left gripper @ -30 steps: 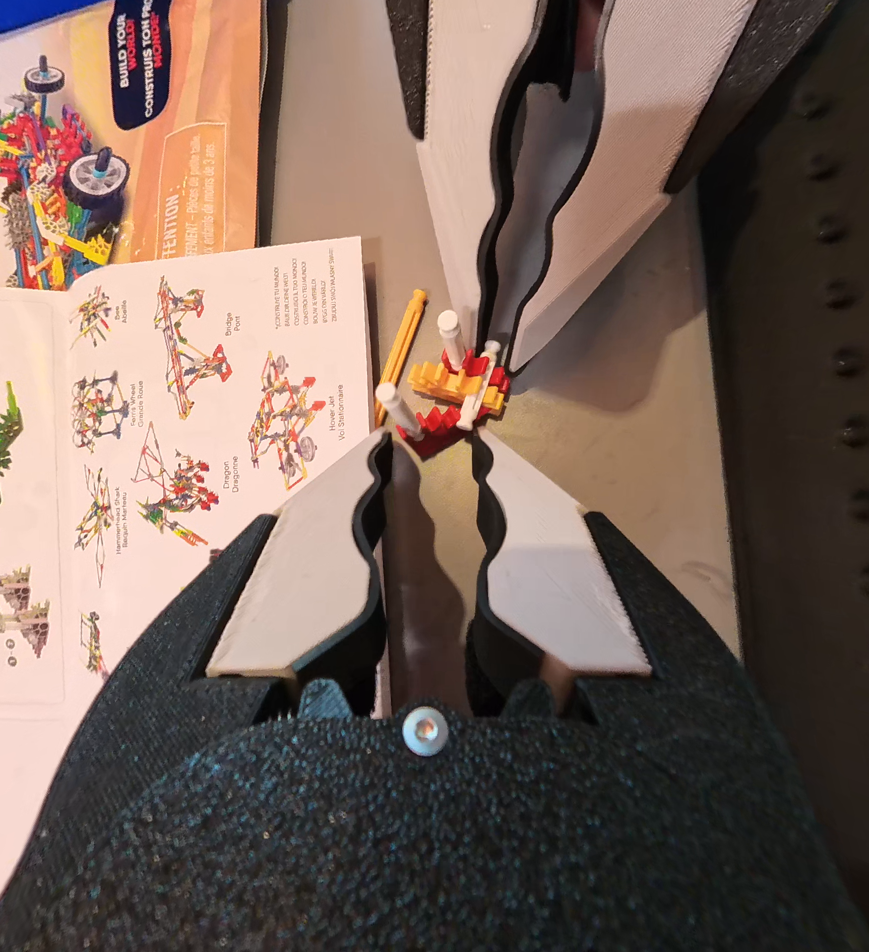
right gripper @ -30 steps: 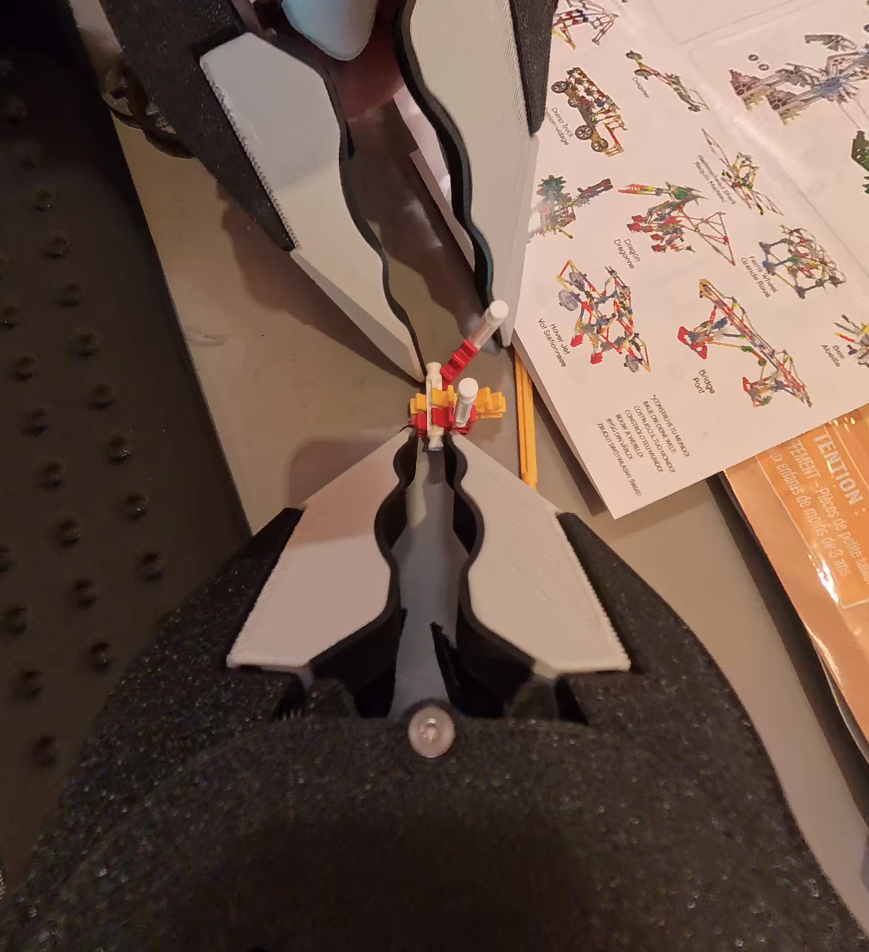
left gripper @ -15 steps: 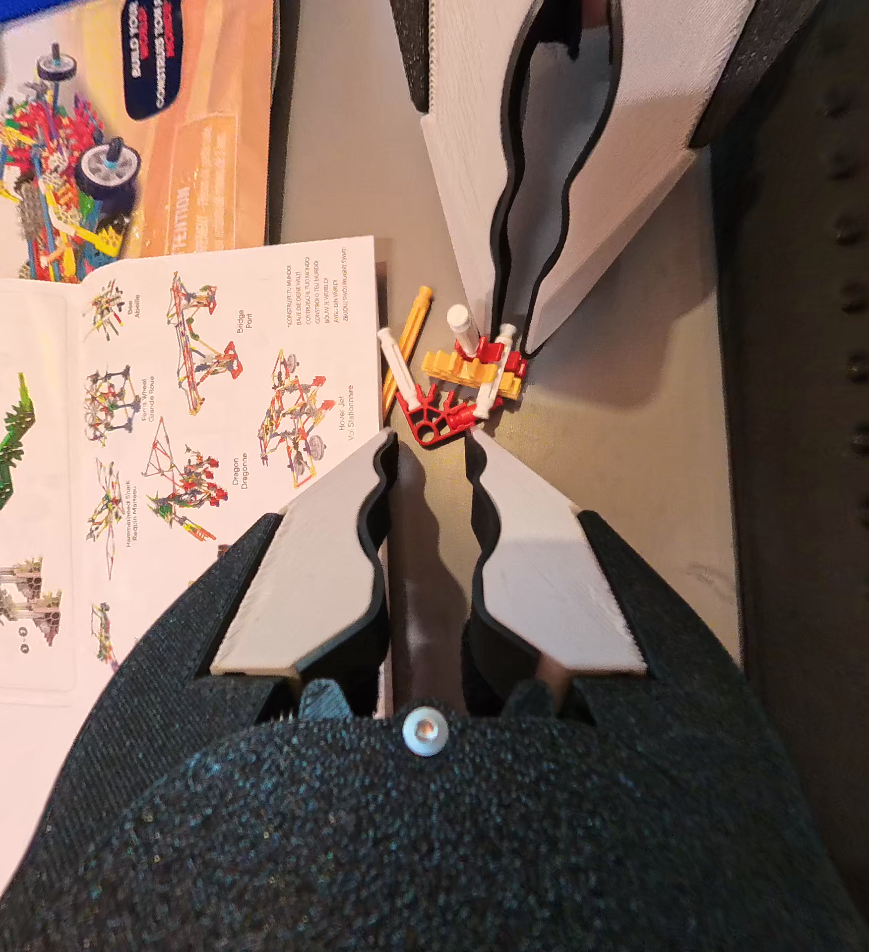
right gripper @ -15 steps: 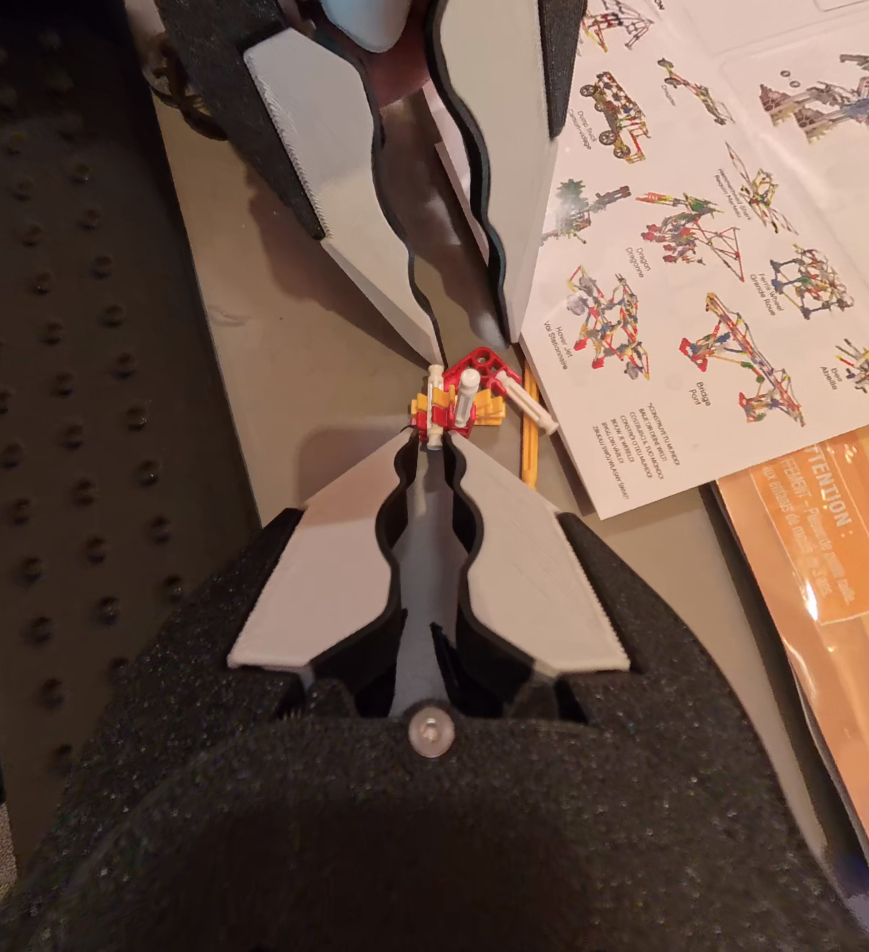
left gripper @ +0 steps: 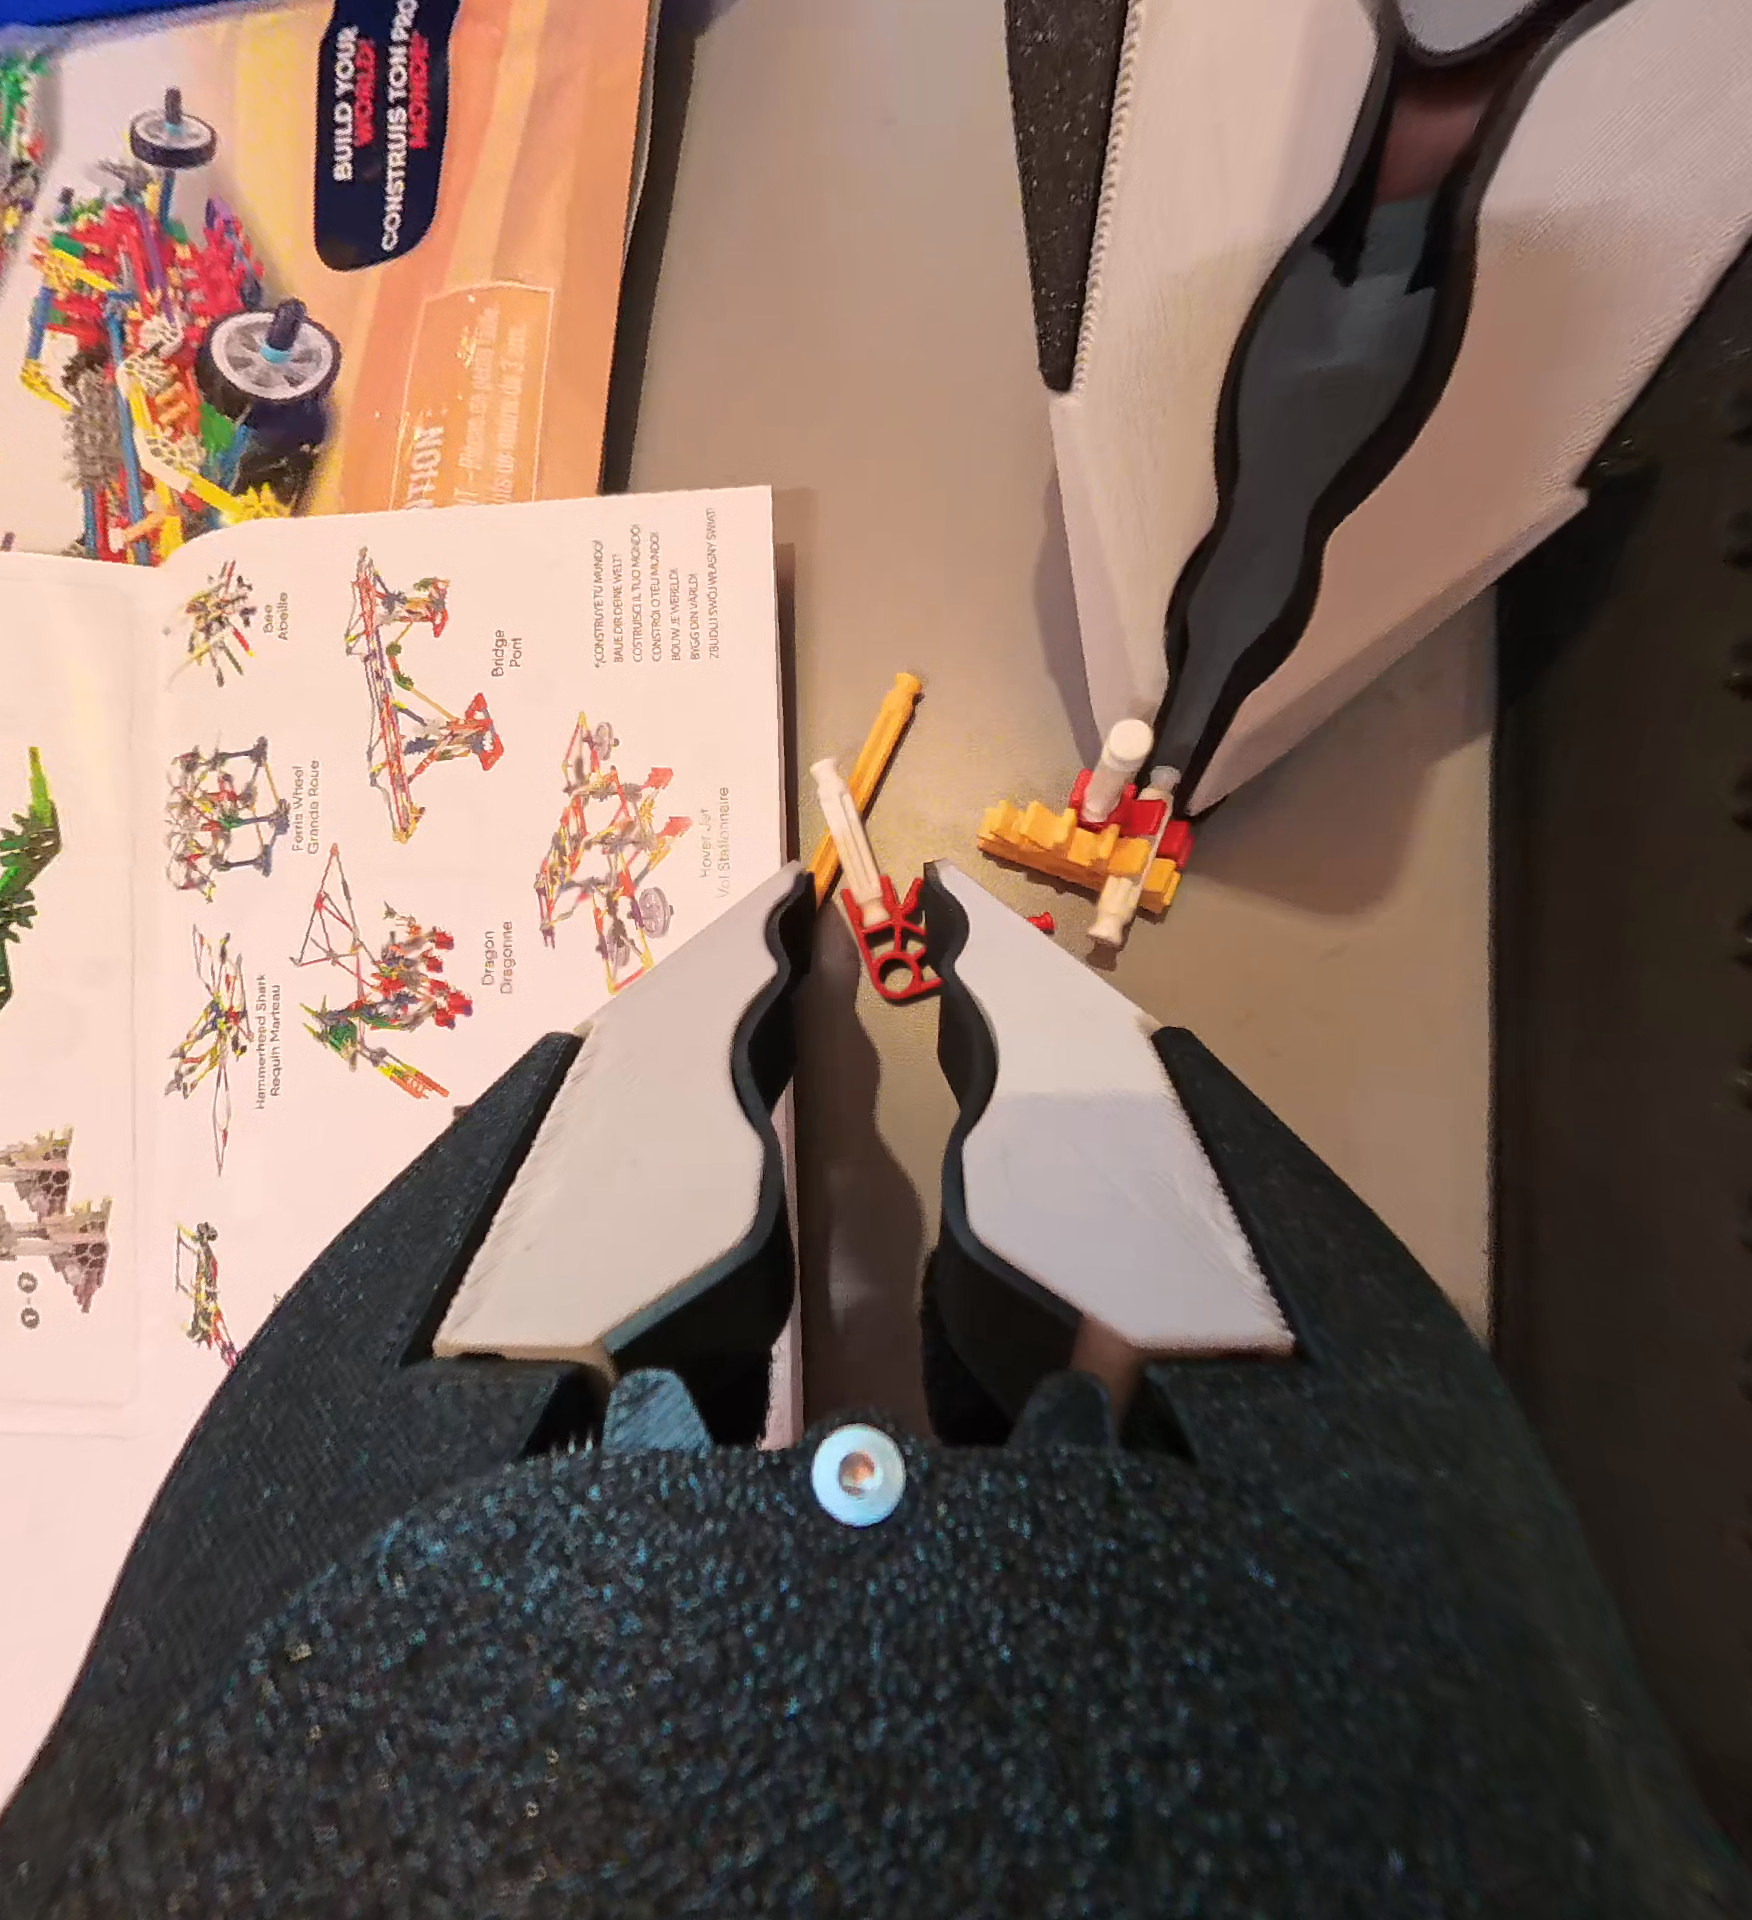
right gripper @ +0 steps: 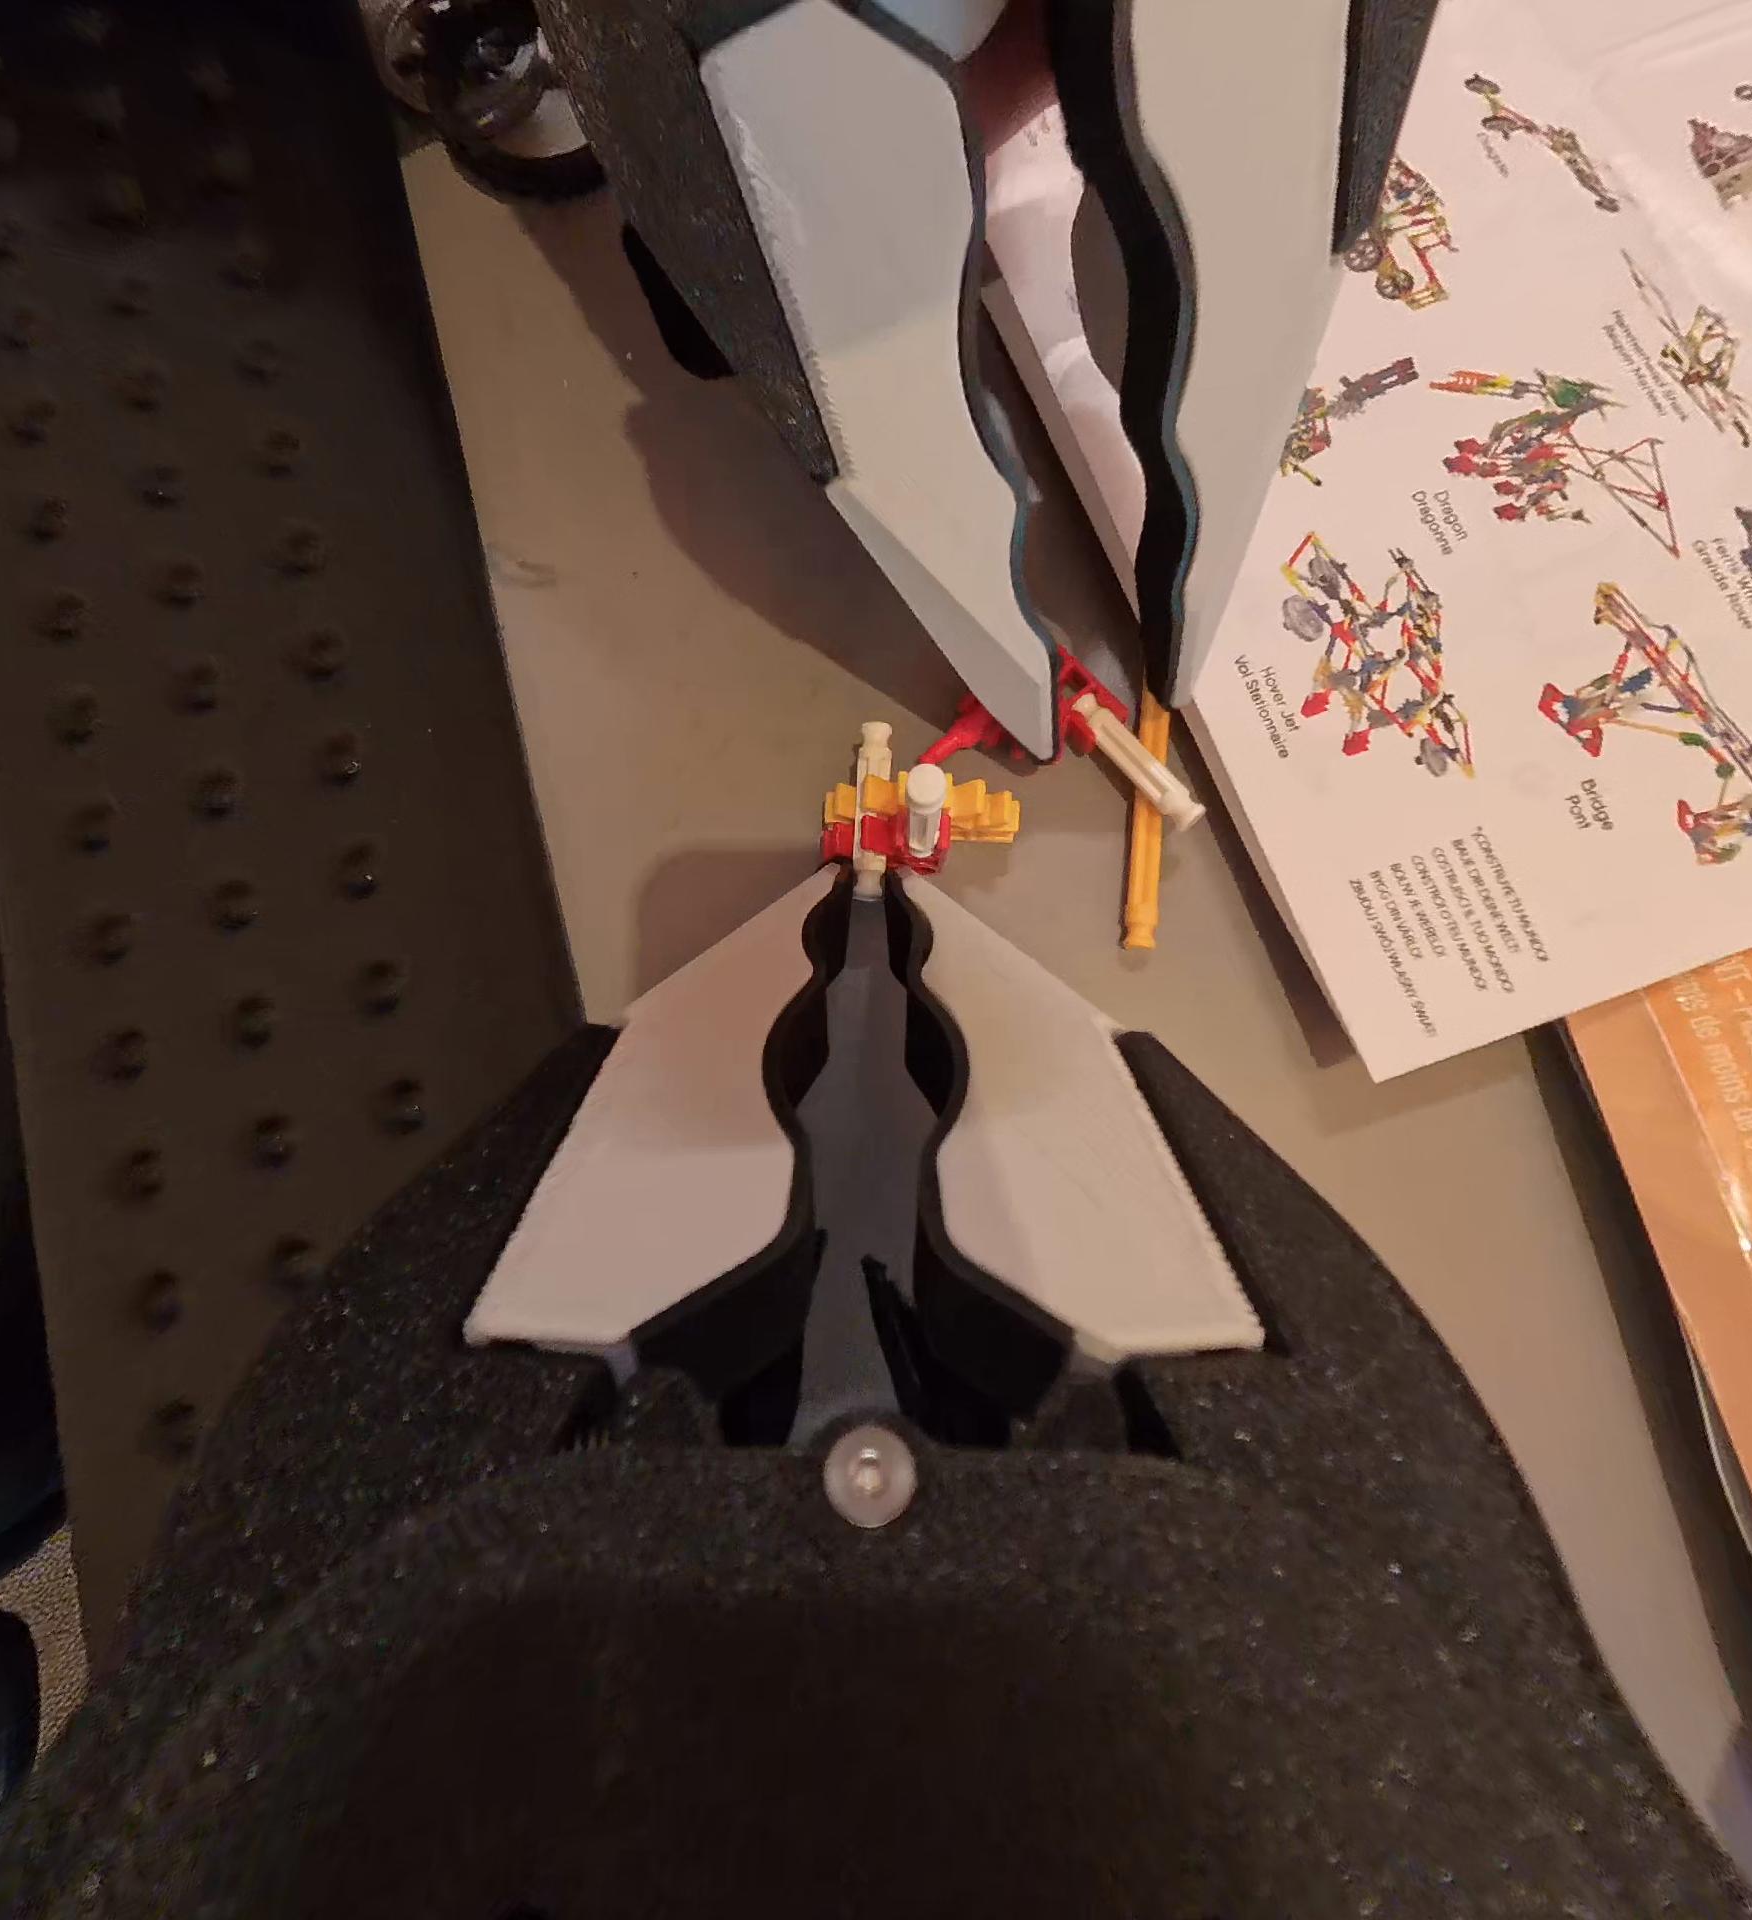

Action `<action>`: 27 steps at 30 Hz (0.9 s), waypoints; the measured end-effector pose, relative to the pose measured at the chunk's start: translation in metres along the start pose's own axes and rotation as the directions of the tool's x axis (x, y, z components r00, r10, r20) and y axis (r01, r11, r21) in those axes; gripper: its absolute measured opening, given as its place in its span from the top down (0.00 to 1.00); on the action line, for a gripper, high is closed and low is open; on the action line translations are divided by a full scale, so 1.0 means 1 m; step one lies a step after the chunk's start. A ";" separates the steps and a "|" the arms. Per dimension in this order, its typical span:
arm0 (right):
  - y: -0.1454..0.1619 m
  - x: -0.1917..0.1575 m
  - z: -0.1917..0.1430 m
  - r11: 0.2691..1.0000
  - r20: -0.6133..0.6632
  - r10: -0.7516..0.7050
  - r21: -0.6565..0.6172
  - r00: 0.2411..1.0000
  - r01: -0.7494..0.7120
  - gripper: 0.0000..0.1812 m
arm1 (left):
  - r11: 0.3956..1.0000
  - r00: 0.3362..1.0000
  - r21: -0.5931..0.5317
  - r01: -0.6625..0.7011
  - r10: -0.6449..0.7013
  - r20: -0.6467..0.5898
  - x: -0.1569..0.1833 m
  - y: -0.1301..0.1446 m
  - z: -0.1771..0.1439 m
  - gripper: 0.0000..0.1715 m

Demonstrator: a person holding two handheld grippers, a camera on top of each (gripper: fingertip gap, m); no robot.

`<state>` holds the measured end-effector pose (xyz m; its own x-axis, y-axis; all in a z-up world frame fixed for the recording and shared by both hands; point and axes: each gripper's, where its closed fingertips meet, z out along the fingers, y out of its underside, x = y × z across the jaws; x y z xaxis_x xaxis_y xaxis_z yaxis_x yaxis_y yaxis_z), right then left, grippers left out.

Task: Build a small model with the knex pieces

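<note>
1. Left tool (left gripper: 867,883): low over the grey surface (left gripper: 851,416), pointing forward along the edge of the booklet; jaws spread a little. A red fan-shaped connector (left gripper: 893,951) with a white rod (left gripper: 848,826) plugged into it lies in the gap. Whether the pads grip it or only flank it cannot be told.
2. Right tool (right gripper: 867,883): tilted down to the surface, jaws pressed together, pinching the end of a white rod on a small red-and-yellow assembly (right gripper: 908,816). The assembly rests on the surface with a second white rod standing up from it.
3. Yellow rod (left gripper: 867,784): loose on the surface, just beside the booklet edge, lying under the white rod of the red connector.
4. Instruction booklet (left gripper: 352,831): open, flat, to the left of the left tool; an orange printed box panel (left gripper: 498,260) lies beyond it.
5. Black studded mat (right gripper: 176,623): borders the surface on the right tool's side.
6. Change from a second ago: the red connector with its rod, then joined to the assembly, is now apart from it; the left tool has drawn back and the assembly has shifted away with the right tool.
</note>
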<state>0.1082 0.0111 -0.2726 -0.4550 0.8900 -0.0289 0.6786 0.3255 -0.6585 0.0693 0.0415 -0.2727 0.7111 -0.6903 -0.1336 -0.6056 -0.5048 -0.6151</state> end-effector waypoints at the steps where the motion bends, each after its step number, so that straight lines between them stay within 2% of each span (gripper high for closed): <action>1: 0.000 0.000 0.000 1.000 0.001 0.000 -0.002 1.000 0.000 0.97 | 1.000 1.000 -0.005 0.006 -0.006 0.003 0.000 0.000 0.002 0.90; 8: 0.003 -0.001 -0.003 1.000 0.001 0.000 -0.003 1.000 0.000 0.97 | 1.000 1.000 -0.009 0.024 -0.024 0.021 -0.002 -0.002 0.007 0.92; 13: 0.004 -0.002 -0.005 1.000 0.012 -0.002 -0.003 1.000 0.002 0.96 | 1.000 1.000 -0.001 -0.020 0.020 0.004 0.006 -0.003 0.007 0.93; 17: 0.001 -0.005 -0.010 1.000 0.037 0.000 0.018 0.999 -0.001 0.90 | 0.998 0.998 0.009 -0.058 0.058 -0.009 0.013 -0.003 0.006 0.94; 18: 0.000 -0.004 -0.013 1.000 0.035 0.003 0.026 0.999 -0.004 0.88 | 0.998 0.998 0.011 -0.061 0.061 -0.002 0.013 -0.003 0.006 0.99; 27: -0.014 0.022 -0.028 0.992 -0.007 0.064 0.107 0.998 -0.063 0.88 | 0.997 0.998 0.056 -0.060 0.062 -0.029 0.016 -0.006 0.003 0.99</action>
<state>0.1042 0.0350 -0.2430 -0.4068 0.9111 -0.0661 0.6405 0.2328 -0.7318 0.0855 0.0349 -0.2734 0.6617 -0.7348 -0.1490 -0.6265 -0.4327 -0.6482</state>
